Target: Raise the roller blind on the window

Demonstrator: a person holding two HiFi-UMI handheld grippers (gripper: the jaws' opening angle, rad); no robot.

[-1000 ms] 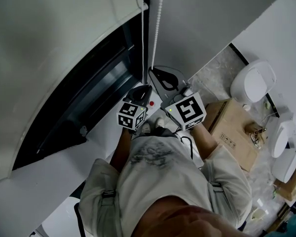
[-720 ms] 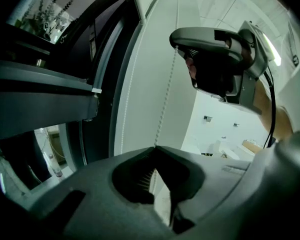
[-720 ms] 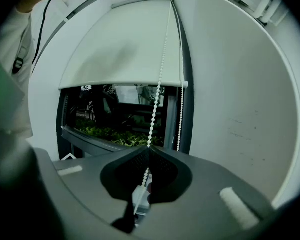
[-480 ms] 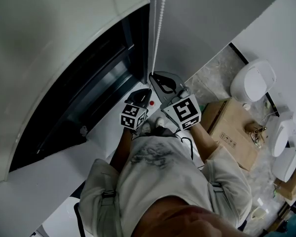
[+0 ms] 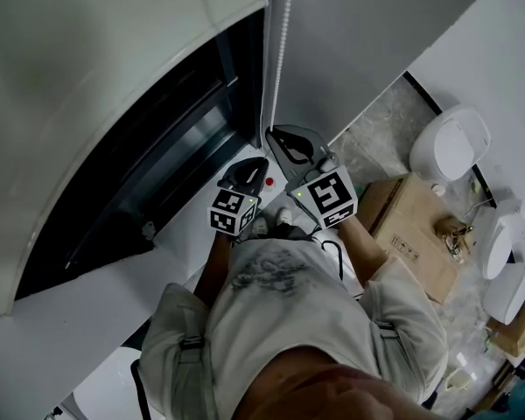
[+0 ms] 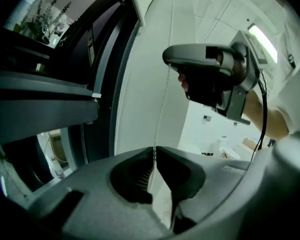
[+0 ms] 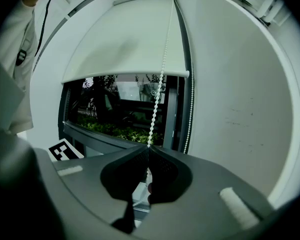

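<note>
A: Two closures are shown on one white beaded pull chain (image 7: 161, 79). The grey plastic right gripper (image 7: 148, 148) is pinched shut on it. The matching left gripper (image 6: 154, 150) is pinched shut on the same strand just below. What might be expected to go wrong?

B: Slippage is feared first. The chain is thin and is held only at the jaw tips, so beads could be dragged through if it is pulled sharply.

A: And the white fabric roller blind (image 7: 125, 39)?

B: It is pictured part-way down over the dark-framed window (image 7: 121, 115). A second strand of the loop (image 7: 191, 109) is seen hanging free along the frame. If the held strand proves to be the lowering one, the blind would be sent down, not up. Which it is cannot be told from here.

A: Anything else?

B: A slanted pull. The held strand is seen angling away from the free one. If it is hauled that way, the chain could be jammed or thrown off its drive at the top.
</note>
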